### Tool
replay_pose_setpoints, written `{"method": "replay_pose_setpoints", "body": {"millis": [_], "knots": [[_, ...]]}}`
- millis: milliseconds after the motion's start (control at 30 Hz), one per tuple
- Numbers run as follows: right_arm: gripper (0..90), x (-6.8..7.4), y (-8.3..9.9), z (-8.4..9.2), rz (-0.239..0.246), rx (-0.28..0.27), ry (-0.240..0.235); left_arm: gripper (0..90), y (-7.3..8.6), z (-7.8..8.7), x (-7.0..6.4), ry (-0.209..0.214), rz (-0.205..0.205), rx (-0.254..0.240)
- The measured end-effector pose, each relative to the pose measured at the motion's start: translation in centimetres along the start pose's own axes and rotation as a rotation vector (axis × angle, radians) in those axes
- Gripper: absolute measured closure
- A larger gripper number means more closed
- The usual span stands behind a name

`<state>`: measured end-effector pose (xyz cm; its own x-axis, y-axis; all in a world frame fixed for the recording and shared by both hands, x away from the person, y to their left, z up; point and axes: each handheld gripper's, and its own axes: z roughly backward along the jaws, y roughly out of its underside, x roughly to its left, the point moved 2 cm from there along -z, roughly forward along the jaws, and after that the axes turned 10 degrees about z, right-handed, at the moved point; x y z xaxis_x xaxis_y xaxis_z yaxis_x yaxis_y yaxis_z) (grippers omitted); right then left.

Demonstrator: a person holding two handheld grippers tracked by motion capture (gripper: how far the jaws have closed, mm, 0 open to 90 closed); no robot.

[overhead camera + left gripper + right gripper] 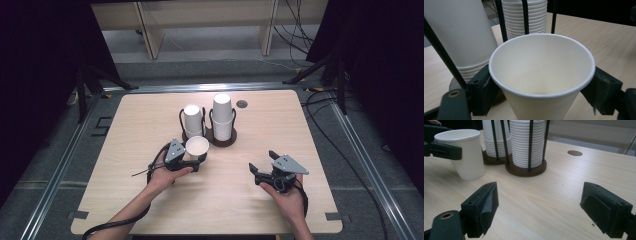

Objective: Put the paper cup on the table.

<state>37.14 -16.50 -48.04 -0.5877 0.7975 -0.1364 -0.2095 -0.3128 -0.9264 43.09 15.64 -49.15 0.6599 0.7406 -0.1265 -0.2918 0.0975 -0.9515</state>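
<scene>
Left gripper (199, 159) has its jaws on either side of a single paper cup (197, 147), just under the rim. In the left gripper view the cup (541, 75) stands upright with its mouth open, and both black jaws sit against its wall. Whether the pads press on it or only lie alongside is unclear. The right gripper view shows the cup (466, 155) with its base on the table, leaning slightly, and the left gripper's jaw beside its upper part.

Just behind the cup stand two dark round holders with black upright rods. Each holds a stack of upside-down paper cups: a shorter left stack (192, 120) and a taller right stack (222, 116). The single cup is just in front of the left holder.

Right gripper (264, 169) rests well apart to the right, jaws spread wide with nothing between them, above bare wooden table (240, 200). A small round hole (242, 104) sits near the far edge.
</scene>
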Motion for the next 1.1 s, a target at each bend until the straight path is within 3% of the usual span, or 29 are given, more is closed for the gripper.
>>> {"method": "replay_pose_setpoints", "body": {"millis": [167,200,500,800,833,1033,1100], "knots": [[15.3,0.0,0.0,0.1,0.002,0.004,0.002,13.6,0.3,0.0,-0.2,-0.007,-0.006,0.013],[15.3,-0.3,0.0,0.0,0.039,-0.015,0.014,9.1,0.2,0.1,-0.3,-0.007,-0.004,0.008],[15.2,-0.2,0.1,0.1,0.02,-0.002,0.017,4.1,-0.2,1.1,-0.4,-0.015,-0.01,-0.007],[15.2,-0.3,0.3,0.1,0.04,-0.008,0.022,4.0,-0.2,4.1,0.5,-0.038,0.006,-0.038],[15.3,-0.1,0.3,0.1,0.005,0.005,0.007,4.0,-0.2,4.5,0.8,-0.043,0.001,-0.048],[15.3,0.0,0.3,0.0,0.0,0.006,0.009,4.1,-0.1,6.4,1.4,-0.067,0.001,-0.072],[15.2,-0.2,0.3,0.0,0.026,-0.002,0.022,4.1,-0.1,7.0,1.6,-0.075,0.003,-0.067]]}}
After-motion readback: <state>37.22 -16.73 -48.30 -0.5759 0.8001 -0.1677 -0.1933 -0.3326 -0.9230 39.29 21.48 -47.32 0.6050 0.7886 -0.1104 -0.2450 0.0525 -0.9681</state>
